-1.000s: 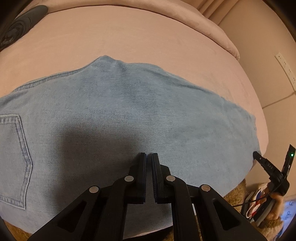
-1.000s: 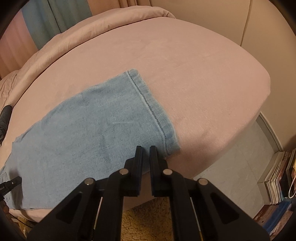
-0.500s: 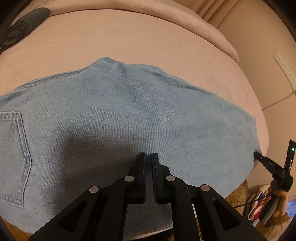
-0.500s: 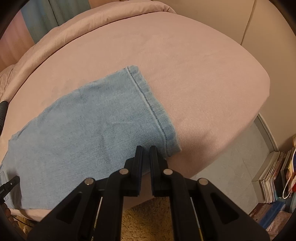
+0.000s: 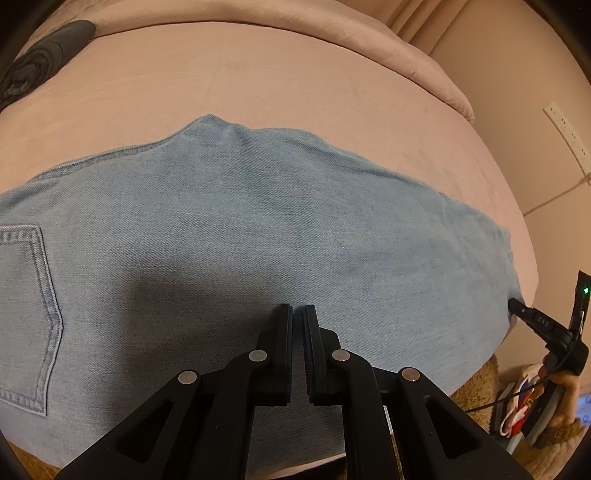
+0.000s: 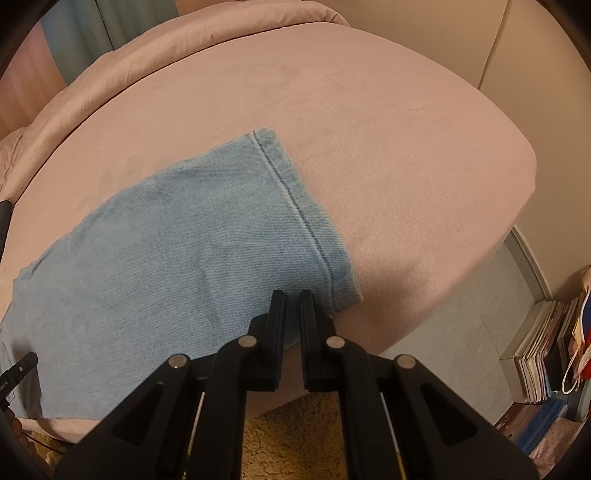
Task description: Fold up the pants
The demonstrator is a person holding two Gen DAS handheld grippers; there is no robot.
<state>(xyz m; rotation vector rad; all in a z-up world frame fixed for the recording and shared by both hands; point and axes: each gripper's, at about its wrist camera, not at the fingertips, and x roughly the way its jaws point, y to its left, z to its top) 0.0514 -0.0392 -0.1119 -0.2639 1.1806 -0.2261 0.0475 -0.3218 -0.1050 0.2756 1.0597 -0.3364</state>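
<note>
Light blue jeans [image 5: 258, 236] lie flat on a pink bed, folded lengthwise, with a back pocket [image 5: 26, 314] at the left. My left gripper [image 5: 297, 310] is shut and empty, hovering over the thigh area near the bed's front edge. In the right wrist view the jeans' leg [image 6: 177, 240] ends in a stitched hem [image 6: 299, 221]. My right gripper [image 6: 291, 295] is shut and empty, just above the near hem corner. The right gripper's tip also shows at the hem in the left wrist view [image 5: 517, 306].
The pink bed [image 6: 369, 129] has a rolled duvet [image 5: 332, 33] along its far side and a dark grey item [image 5: 37, 62] at the far left. A tan shaggy rug [image 6: 288, 435] lies below the front edge. Stacked books [image 6: 543, 347] stand on the floor at right.
Both grippers have eased slightly closer to the jeans. The right gripper's tip has come nearer the hem corner. The jeans have not moved.
</note>
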